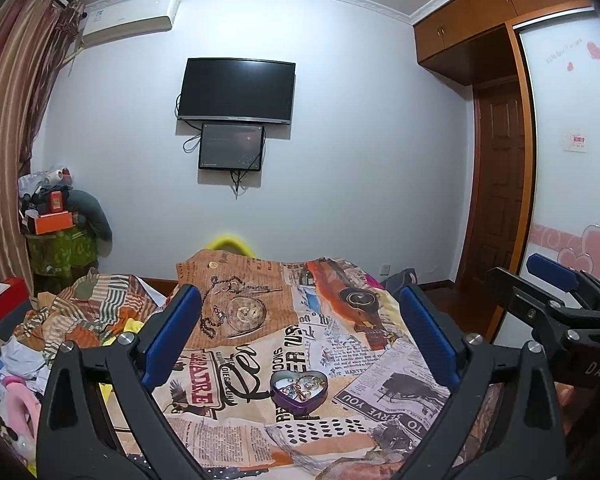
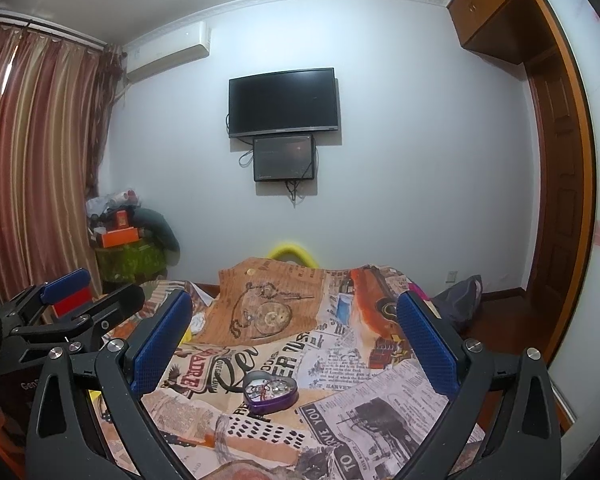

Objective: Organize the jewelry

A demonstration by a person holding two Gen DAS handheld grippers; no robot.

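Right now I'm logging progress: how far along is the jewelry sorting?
Jewelry already lies inside the open purple heart-shaped tin on the newspaper-print cloth. Nothing is in hand: left gripper and right gripper are both open and empty. No loose jewelry or lid is visible.

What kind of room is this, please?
Most likely a bedroom in a home: a printed bedspread over what seems a bed, a built-in wardrobe, striped curtains and a wall-mounted television.

Soft, even indoor light with a cool bluish tint; sharp focus, fisheye-bent edges, dark vignetted corners.
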